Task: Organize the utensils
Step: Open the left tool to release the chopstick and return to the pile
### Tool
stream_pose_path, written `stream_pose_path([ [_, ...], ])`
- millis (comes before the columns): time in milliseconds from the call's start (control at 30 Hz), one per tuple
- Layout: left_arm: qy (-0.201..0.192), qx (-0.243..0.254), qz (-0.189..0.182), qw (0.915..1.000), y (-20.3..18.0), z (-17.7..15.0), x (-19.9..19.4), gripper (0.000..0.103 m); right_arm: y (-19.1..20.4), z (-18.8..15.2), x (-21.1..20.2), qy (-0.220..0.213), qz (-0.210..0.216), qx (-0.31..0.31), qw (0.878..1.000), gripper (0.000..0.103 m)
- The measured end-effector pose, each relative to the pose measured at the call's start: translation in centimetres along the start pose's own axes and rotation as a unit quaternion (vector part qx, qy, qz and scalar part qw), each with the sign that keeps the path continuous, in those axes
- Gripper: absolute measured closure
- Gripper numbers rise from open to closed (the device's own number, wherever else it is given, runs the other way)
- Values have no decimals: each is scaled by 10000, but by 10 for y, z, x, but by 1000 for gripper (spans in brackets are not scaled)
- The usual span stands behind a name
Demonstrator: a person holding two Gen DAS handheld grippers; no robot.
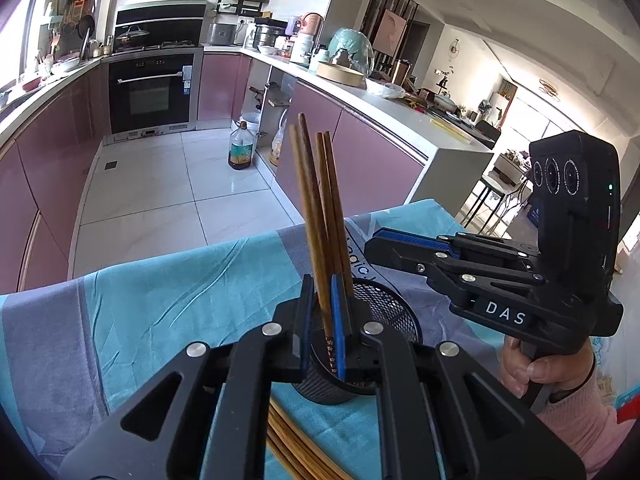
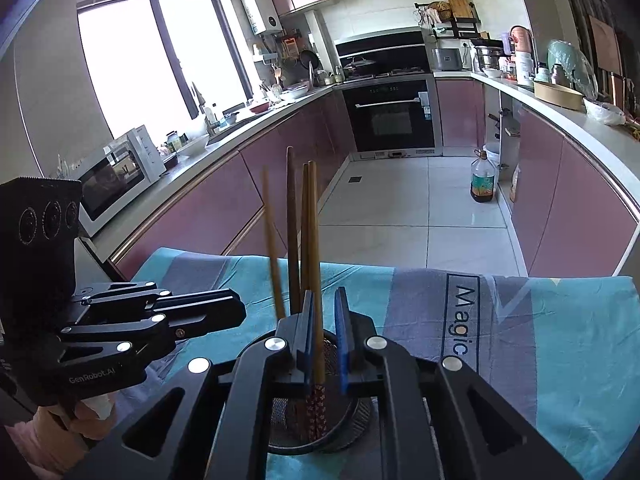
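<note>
The left gripper point(image 1: 322, 320) fingers grip a chopstick point(image 1: 316, 216) standing in the mesh holder point(image 1: 394, 308). The right gripper point(image 2: 324, 340) fingers, slightly parted, flank another. The holder stands near the surface's far edge point(image 2: 360, 268).

The mesh holder point(image 1: 384, 308) is mostly hiding behind the left gripper point(image 1: 323, 320), so its base isn't showing. The loose chopsticks point(image 1: 296, 444) are getting cut off by the bottom edge. In the right wrist view the standing chopsticks point(image 2: 312, 240) are hiding their tips inside the cup.
</note>
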State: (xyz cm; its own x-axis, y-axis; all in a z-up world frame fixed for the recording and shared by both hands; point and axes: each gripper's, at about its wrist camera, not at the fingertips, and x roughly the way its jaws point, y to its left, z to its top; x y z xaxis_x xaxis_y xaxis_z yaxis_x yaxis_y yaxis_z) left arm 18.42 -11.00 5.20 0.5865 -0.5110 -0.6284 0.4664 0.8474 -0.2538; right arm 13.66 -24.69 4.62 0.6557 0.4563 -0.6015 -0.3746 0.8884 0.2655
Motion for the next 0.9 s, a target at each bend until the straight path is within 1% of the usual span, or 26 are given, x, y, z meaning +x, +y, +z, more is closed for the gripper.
stream_pose_path([
  [67,-84,1,71,9999,1,-3,-4,95,1,-2,-4,-51,18,-1,10000,92],
  [133,-175,-8,141,9997,1,-4,-10,95,4,-3,-8,-119,46,-2,9999,87],
  [233,-376,21,307,9988,1,-10,-24,87,8,-6,-20,-259,114,-36,9996,85],
  [267,-468,46,377,9982,0,-13,-30,83,11,-7,-25,-321,149,-71,9993,84],
  [333,-637,76,461,9969,1,-19,-44,76,19,-10,-36,-427,259,-193,9986,72],
  [367,-695,78,482,9964,1,-22,-51,67,23,-12,-42,-508,280,-283,9979,70],
  [400,-764,70,566,9954,2,-27,-56,63,27,-15,-49,-574,281,-382,9972,70],
  [467,-804,96,707,9942,4,-37,-65,61,36,-24,-61,-670,395,-564,9954,69],
  [500,-782,90,724,9943,5,-41,-67,57,40,-28,-65,-675,470,-629,9946,68],
  [567,-700,92,876,9937,9,-56,-70,55,49,-43,-70,-609,594,-769,9934,65],
  [633,-576,91,974,9935,11,-72,-70,52,57,-58,-66,-420,674,-881,9929,64],
  [700,-348,83,1037,9940,15,-90,-64,52,61,-73,-58,-186,635,-955,9932,63],
  [800,6,82,1107,9938,17,-116,-50,52,60,-95,-38,211,683,-832,9940,63],
  [900,352,157,1125,9929,16,-138,-34,52,53,-110,-22,469,714,-539,9949,63],
])
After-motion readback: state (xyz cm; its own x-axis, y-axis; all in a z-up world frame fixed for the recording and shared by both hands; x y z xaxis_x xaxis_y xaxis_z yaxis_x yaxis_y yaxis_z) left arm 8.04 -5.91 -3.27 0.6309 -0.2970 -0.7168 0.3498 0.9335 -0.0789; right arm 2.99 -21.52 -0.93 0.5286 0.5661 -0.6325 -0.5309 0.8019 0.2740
